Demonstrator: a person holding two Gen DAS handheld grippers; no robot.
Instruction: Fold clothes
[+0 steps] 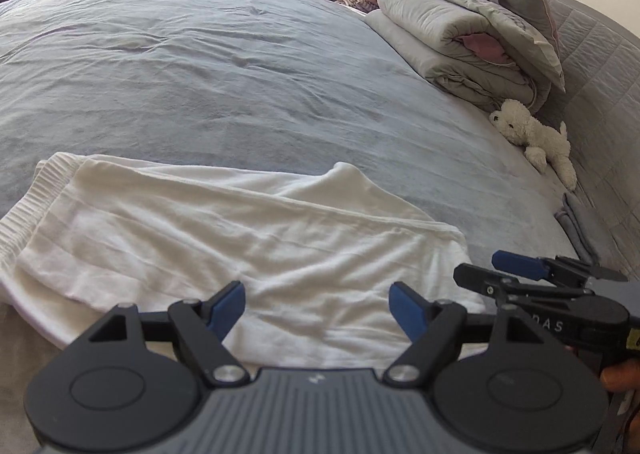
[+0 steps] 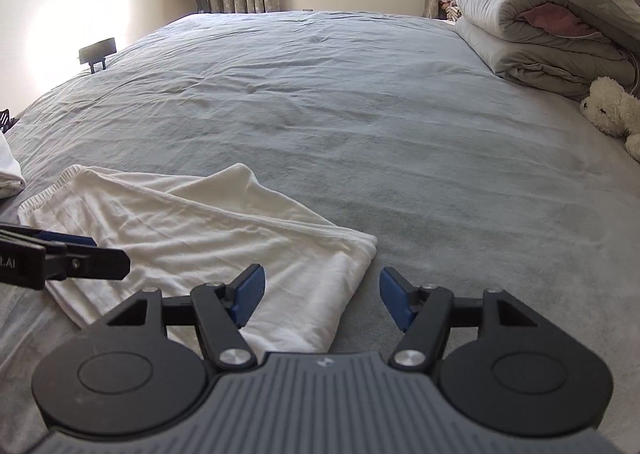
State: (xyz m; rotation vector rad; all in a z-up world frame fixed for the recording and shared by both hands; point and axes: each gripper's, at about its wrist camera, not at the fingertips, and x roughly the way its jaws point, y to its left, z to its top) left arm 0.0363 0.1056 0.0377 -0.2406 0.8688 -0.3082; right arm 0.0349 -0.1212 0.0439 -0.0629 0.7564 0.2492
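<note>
A white knit garment (image 1: 224, 242) lies folded flat near the front edge of the grey-blue bed (image 1: 200, 74), its ribbed hem to the left. In the right wrist view the same white garment (image 2: 192, 238) lies left of centre. My left gripper (image 1: 318, 308) hovers open over the garment's near edge, nothing between its blue pads. My right gripper (image 2: 322, 300) is also open and empty, above the garment's right corner. Each gripper shows in the other's view: the right gripper (image 1: 532, 274) at the right, the left gripper (image 2: 80, 254) at the left.
Folded grey and pink quilts (image 1: 472, 30) are stacked at the bed's far right, with a white plush toy (image 1: 536, 134) in front of them. A small folded grey cloth (image 1: 576, 222) lies at the right edge. Another white cloth (image 2: 8, 170) sits at the far left.
</note>
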